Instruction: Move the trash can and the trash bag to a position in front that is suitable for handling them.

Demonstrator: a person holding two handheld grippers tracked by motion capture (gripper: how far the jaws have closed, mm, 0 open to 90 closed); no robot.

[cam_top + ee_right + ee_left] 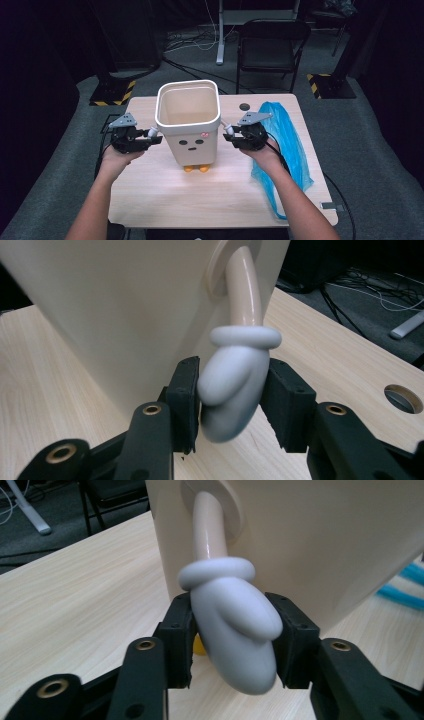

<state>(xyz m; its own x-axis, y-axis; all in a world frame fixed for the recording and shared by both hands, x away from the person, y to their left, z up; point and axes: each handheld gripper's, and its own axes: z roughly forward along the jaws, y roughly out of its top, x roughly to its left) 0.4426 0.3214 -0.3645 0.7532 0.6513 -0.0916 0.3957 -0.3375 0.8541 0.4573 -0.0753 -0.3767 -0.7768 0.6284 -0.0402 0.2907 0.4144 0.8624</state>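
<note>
A cream bin (189, 125) shaped like a little figure, with a drawn face, orange feet and two thin arms ending in white mittens, stands upright at the middle of the table (200, 195). My left gripper (156, 137) is at its left side. In the left gripper view both pads press on the left mitten (235, 635), so the left gripper (232, 640) is shut on it. My right gripper (227, 135) is at the bin's right side. In the right gripper view the right mitten (230, 390) sits pinched between the black pads of the right gripper (231, 405).
A crumpled blue plastic bag (285, 145) lies along the table's right side, just behind my right hand. A round cable hole (244, 106) is in the tabletop behind the bin. A folding chair (272, 45) stands beyond the far edge.
</note>
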